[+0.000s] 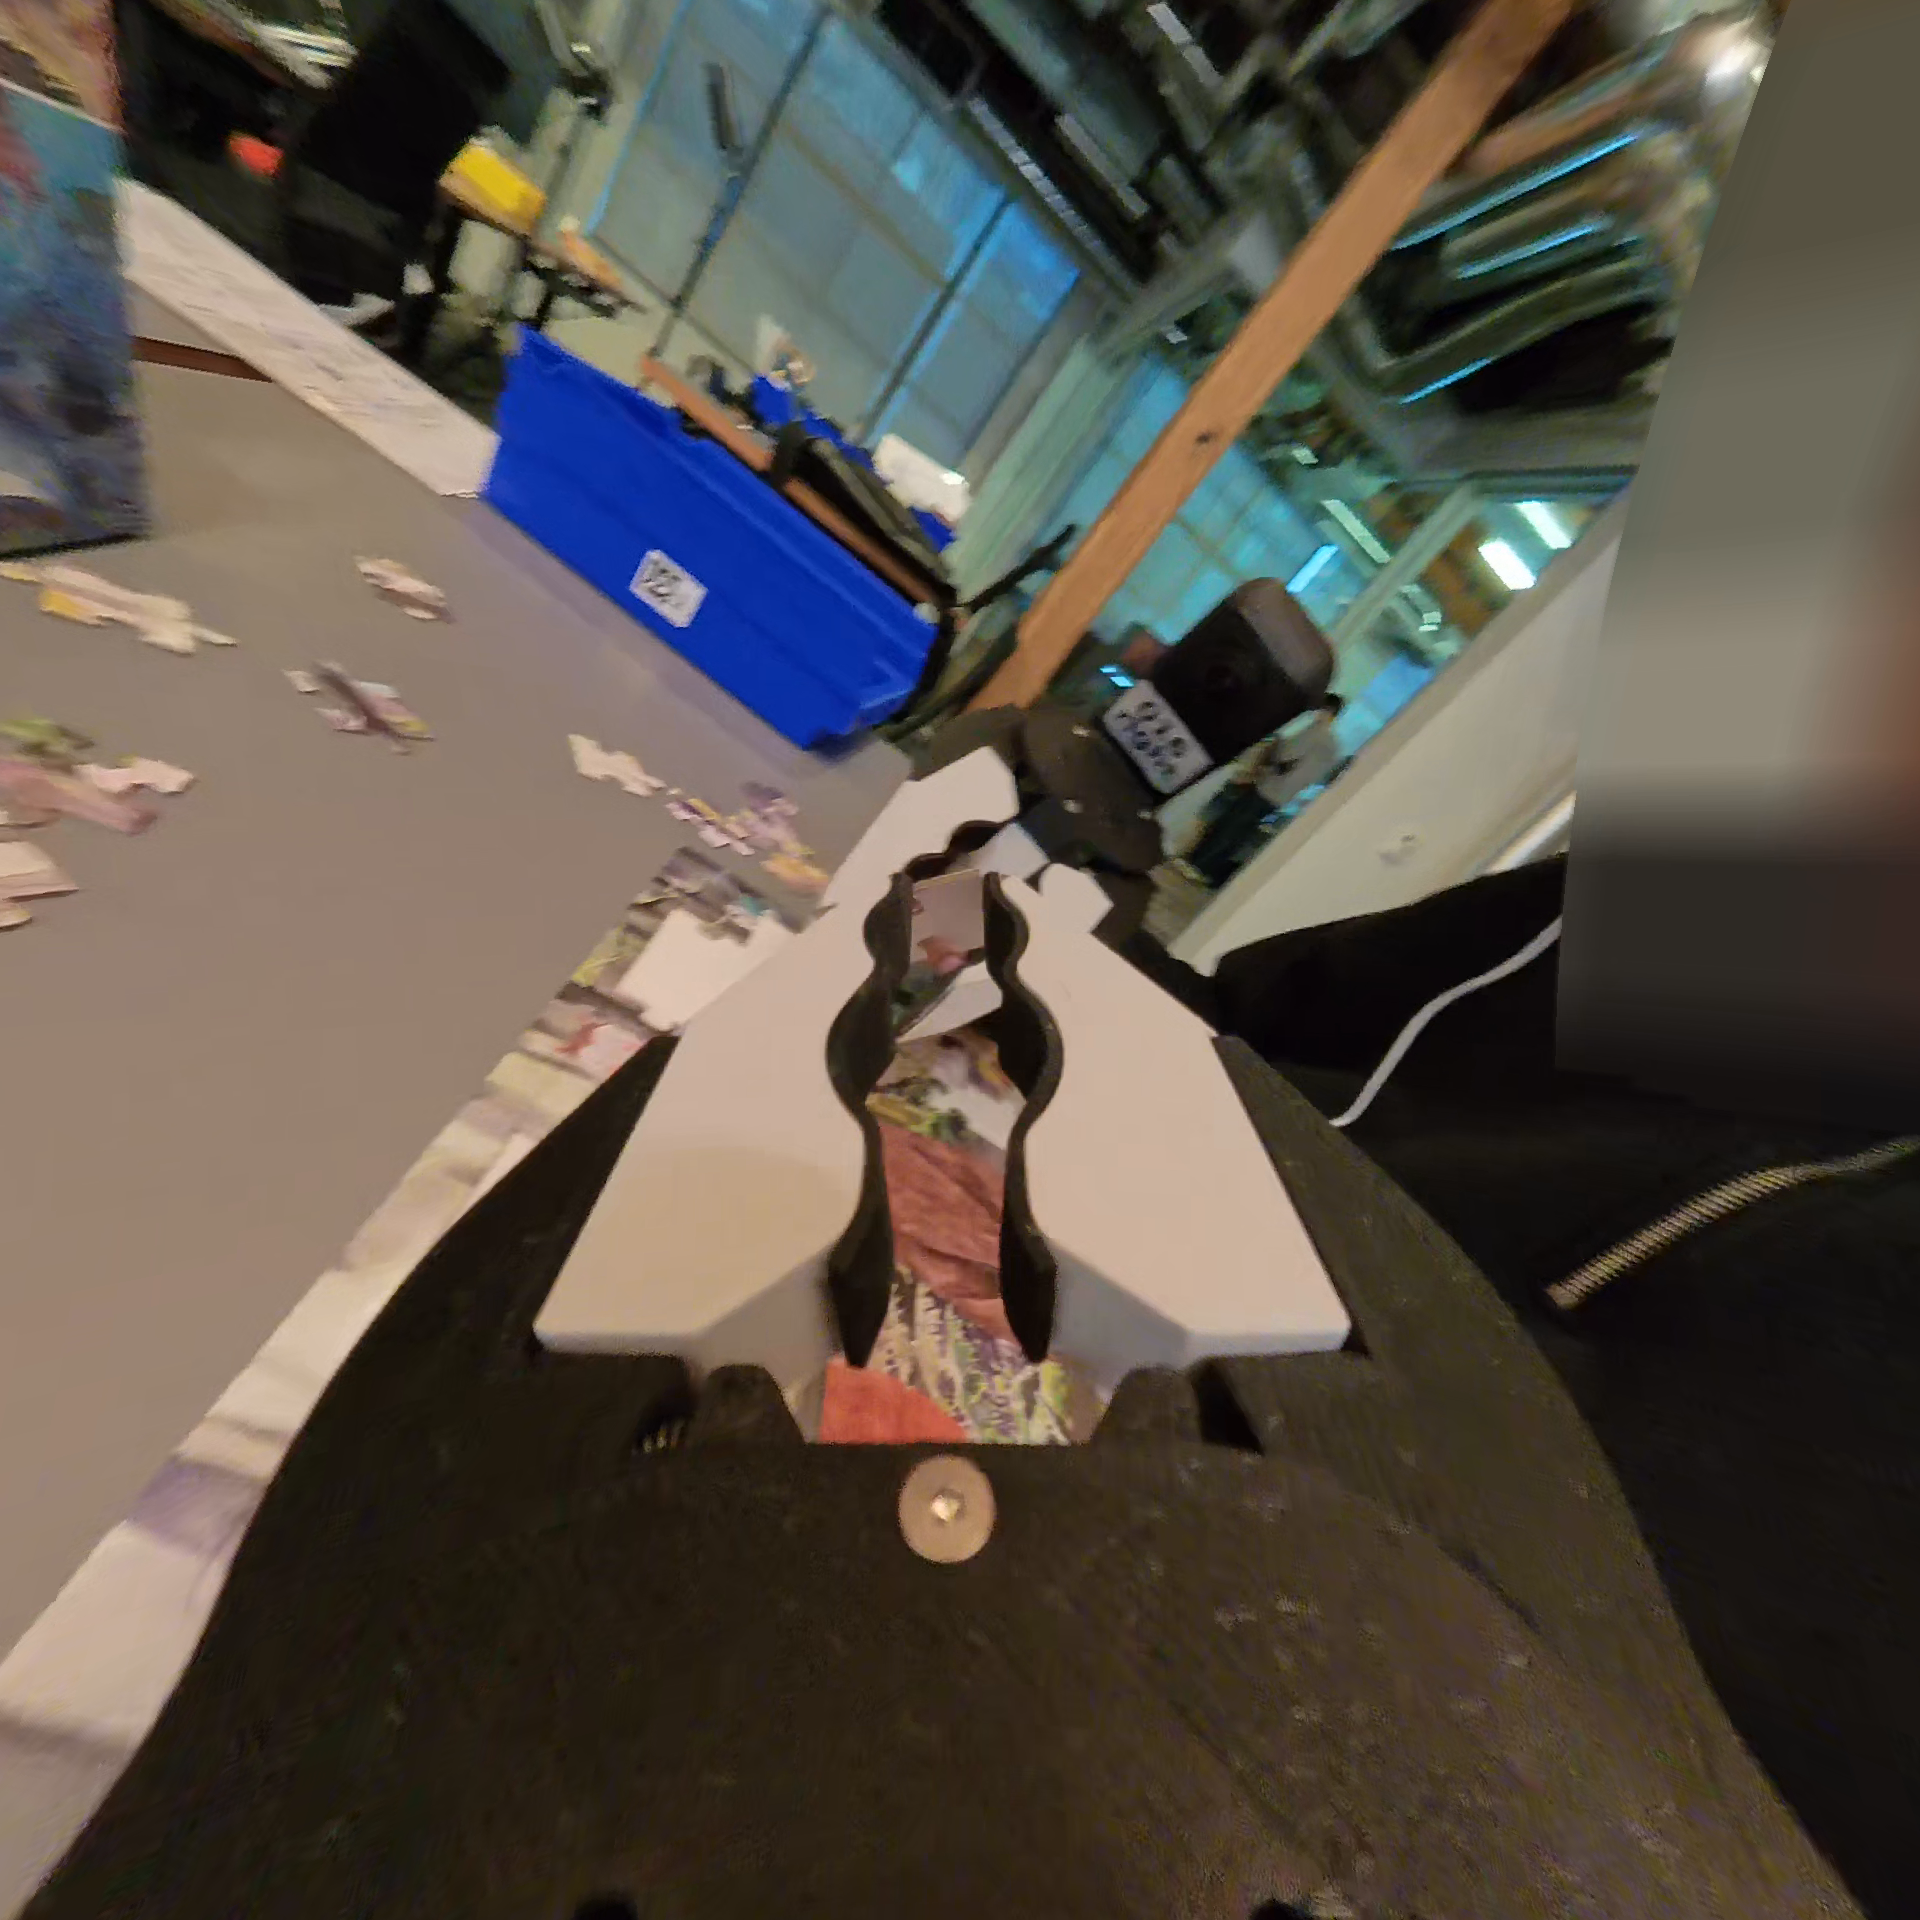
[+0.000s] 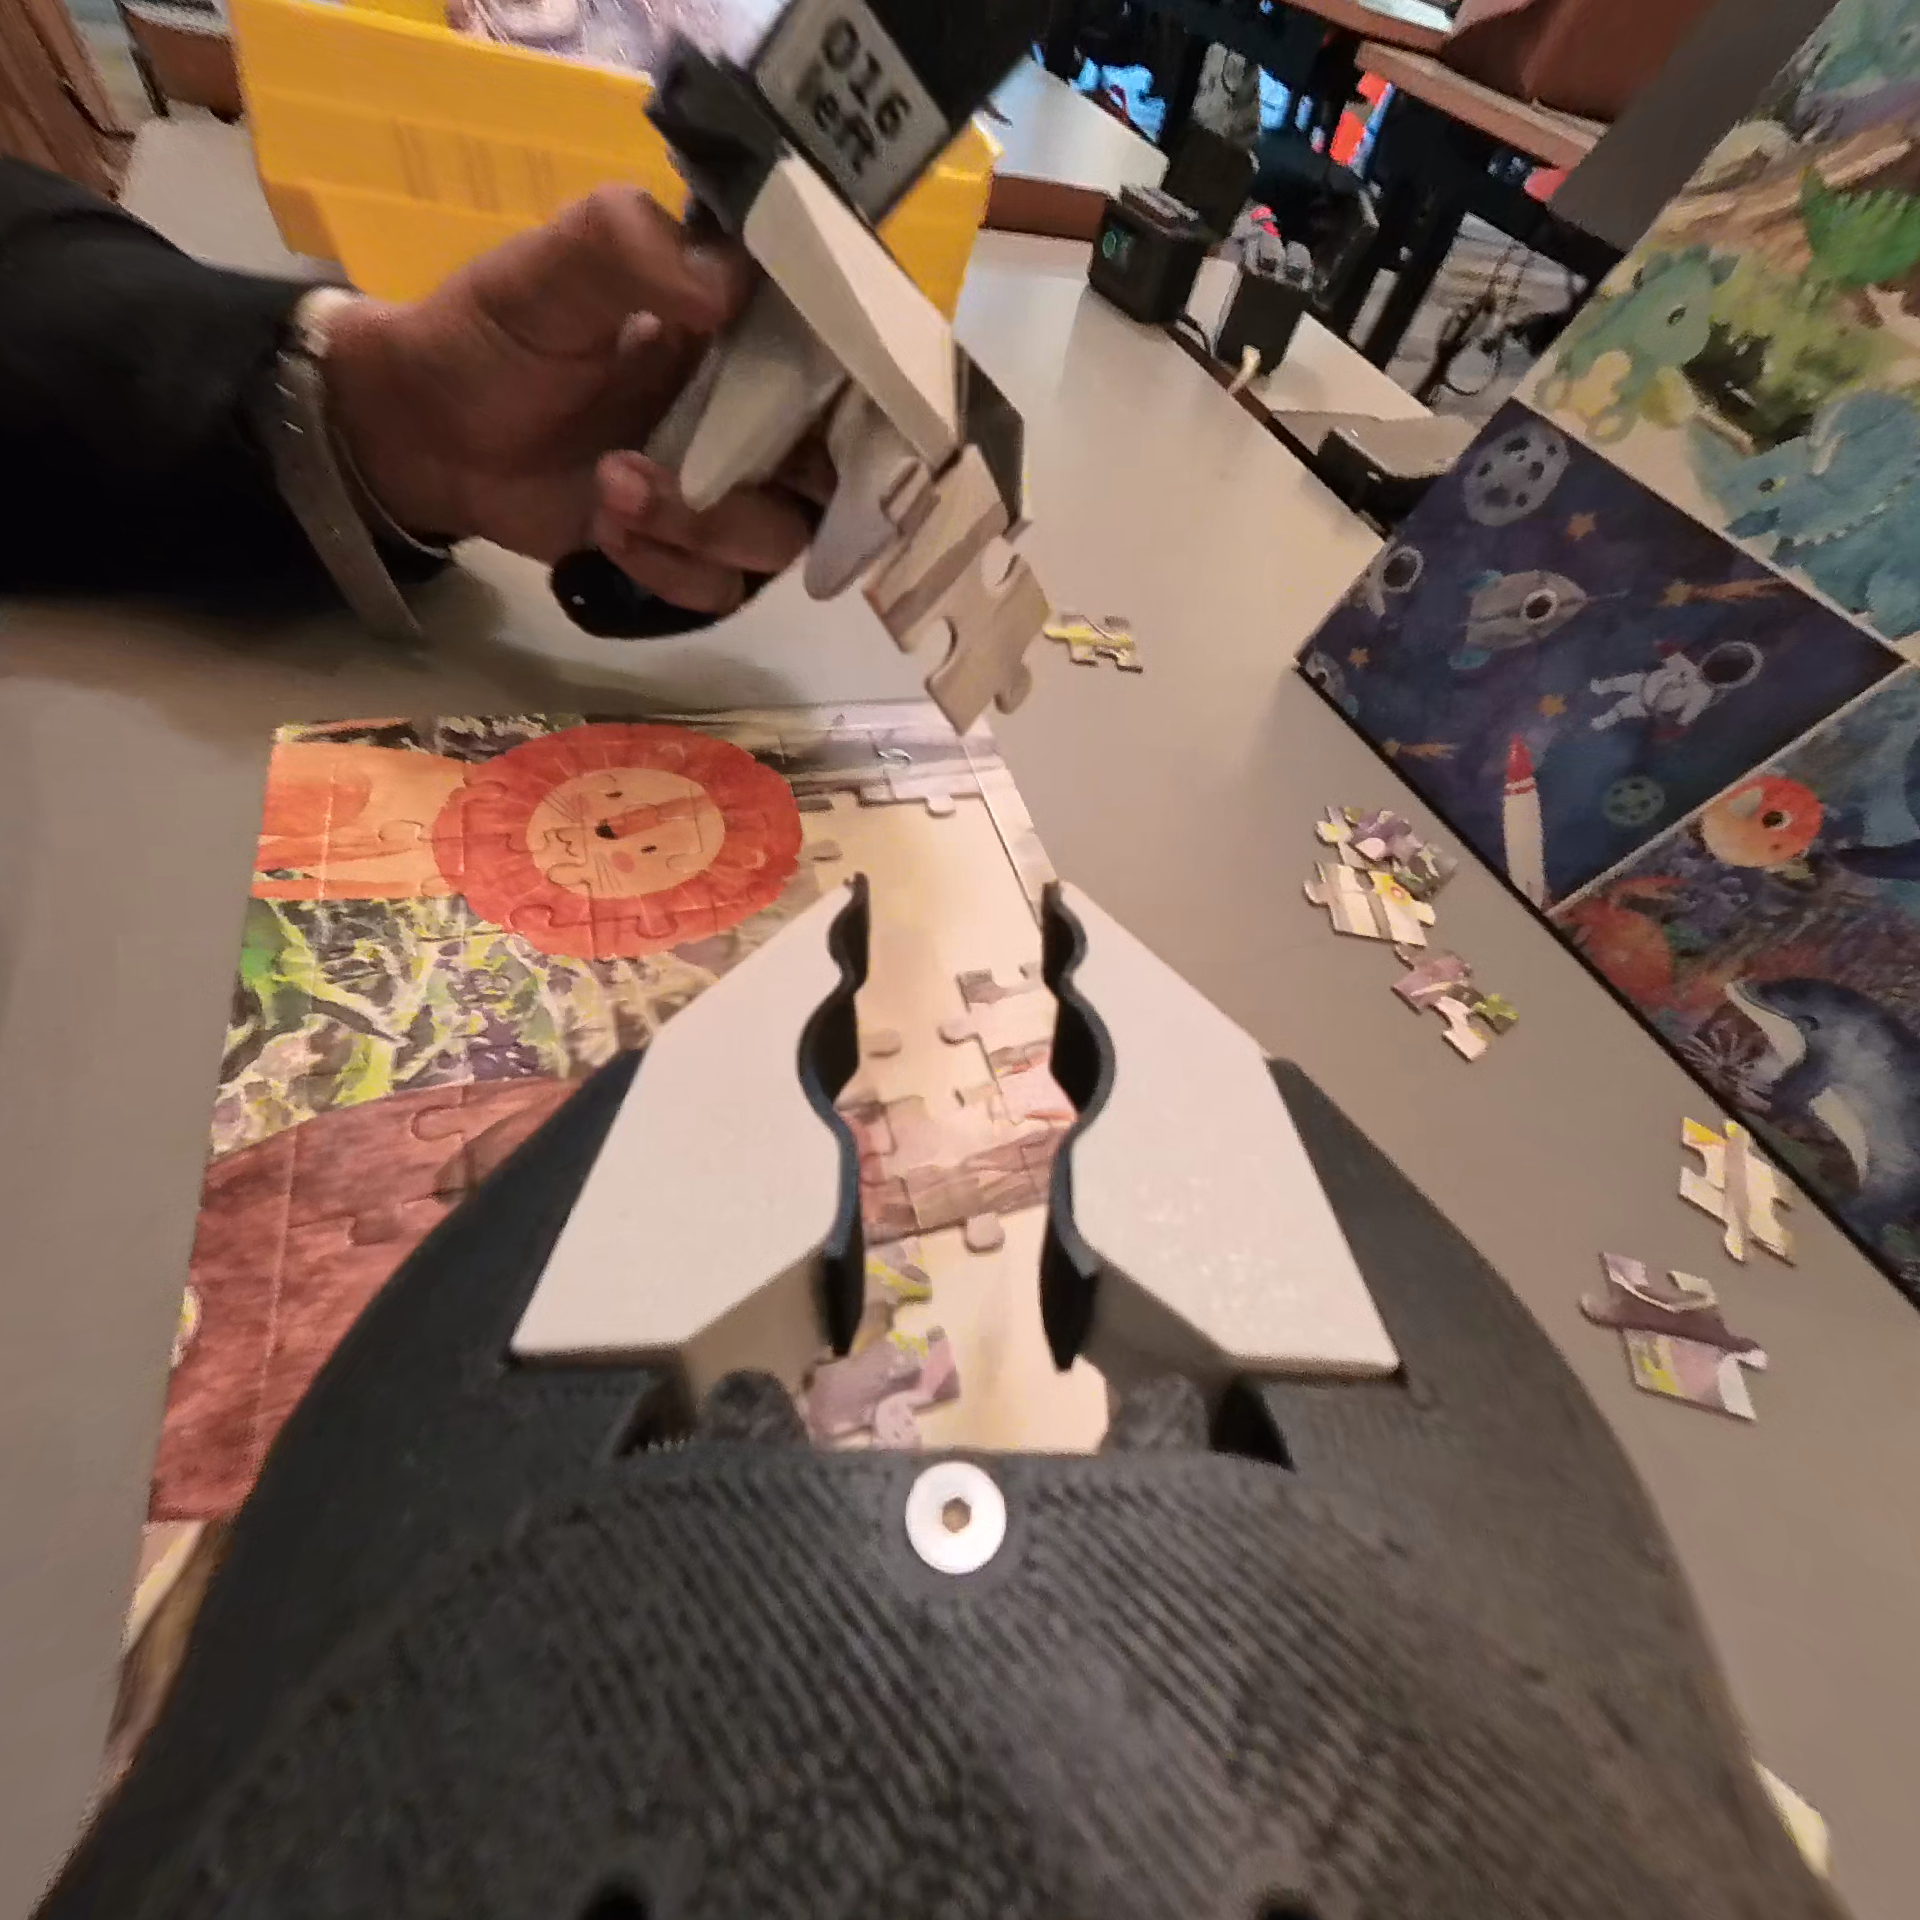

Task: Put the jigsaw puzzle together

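**Piece carried to the puzzle's far edge**

While hovering above the jigsaw puzzle (image 2: 499, 997), the left gripper (image 2: 961, 582) is grasping a puzzle piece (image 2: 977, 634), probably to seat it; the right gripper (image 2: 954, 935) is waiting released, near loose pieces (image 2: 1371, 883).

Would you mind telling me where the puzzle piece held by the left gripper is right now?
In the right wrist view, the puzzle piece hangs pinched in the left gripper, above the far right corner of the lion puzzle, clear of the table.
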